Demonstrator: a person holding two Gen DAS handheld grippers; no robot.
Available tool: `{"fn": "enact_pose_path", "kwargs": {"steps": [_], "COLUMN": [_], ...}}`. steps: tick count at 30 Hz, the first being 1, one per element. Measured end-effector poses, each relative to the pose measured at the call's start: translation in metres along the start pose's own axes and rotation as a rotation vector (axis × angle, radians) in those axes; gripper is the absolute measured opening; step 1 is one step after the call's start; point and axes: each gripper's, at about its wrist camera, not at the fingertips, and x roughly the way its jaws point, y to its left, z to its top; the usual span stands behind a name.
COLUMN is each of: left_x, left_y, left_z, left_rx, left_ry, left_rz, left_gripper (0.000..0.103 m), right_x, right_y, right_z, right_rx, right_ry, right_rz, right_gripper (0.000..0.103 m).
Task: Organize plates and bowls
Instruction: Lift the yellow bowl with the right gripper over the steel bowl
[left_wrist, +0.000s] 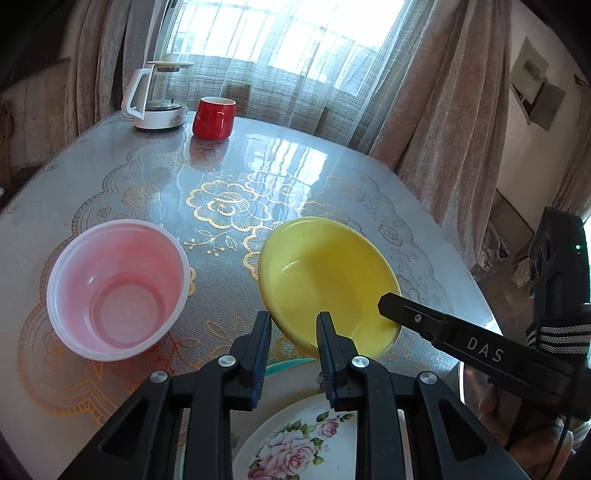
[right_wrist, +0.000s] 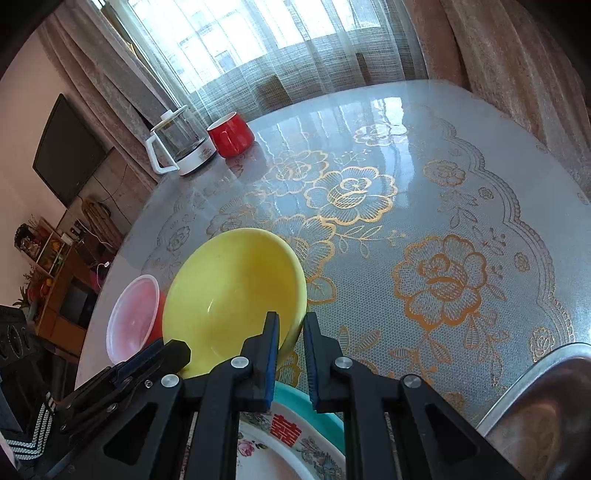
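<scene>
On the table (left_wrist: 110, 177), yellow bowl (left_wrist: 325, 273) tilted – empty, pink bowl (left_wrist: 114, 284) empty.

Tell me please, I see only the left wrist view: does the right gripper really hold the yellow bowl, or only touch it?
Observer: It holds it. The right gripper has one finger inside the yellow bowl and one outside, shut on the rim.
Operator: Is something standing to the right of it?
Observer: Yes, a metal basin sits at the near right edge of the table.
Operator: And the flowered plate?
Observer: The flowered plate has a red double character printed near its rim, and lies on a teal plate.
</scene>
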Motion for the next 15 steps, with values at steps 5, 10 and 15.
{"fn": "enact_pose_path", "kwargs": {"steps": [5,10,15], "left_x": [-0.026,-0.041,-0.049], "left_y": [-0.024,-0.045,-0.072], "left_z": [-0.012,-0.026,-0.039], "left_rx": [0.075,0.109,0.157], "left_ry": [-0.055,-0.072,-0.062], "left_rz": [-0.016,-0.042,-0.106], "left_gripper": [0.024,0.024,0.025], "right_x": [-0.032,-0.069,-0.106], "right_y": [-0.006,-0.011,-0.026], "right_z": [-0.015,-0.032,-0.047], "right_rx": [0.016,0.001,-0.004], "right_ry": [-0.049,-0.106,-0.158], "right_rz": [0.023,0.02,0.001], "right_gripper": [0.013,0.013,0.013]}}
